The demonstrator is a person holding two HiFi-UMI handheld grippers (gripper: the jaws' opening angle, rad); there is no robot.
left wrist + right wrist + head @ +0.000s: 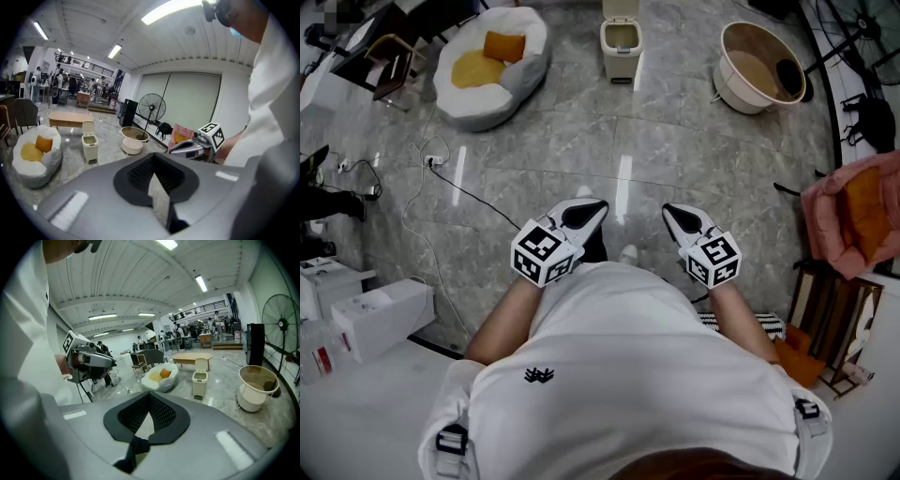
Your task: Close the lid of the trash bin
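1. Our left gripper (592, 210) and right gripper (675, 214) hung close to our body, each with jaws pressed together on nothing.
2. Floor (675, 141) lay beyond them.
3. Far ahead stood the trash bin (620, 42), its lid (621, 7) upright. We judged nothing was done yet and the closing all remained.

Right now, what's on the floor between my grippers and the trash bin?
Head view: only bare floor between the left gripper, the right gripper and the open trash bin.

Left claw (584, 212) and right claw (682, 217) side by side, jaws together
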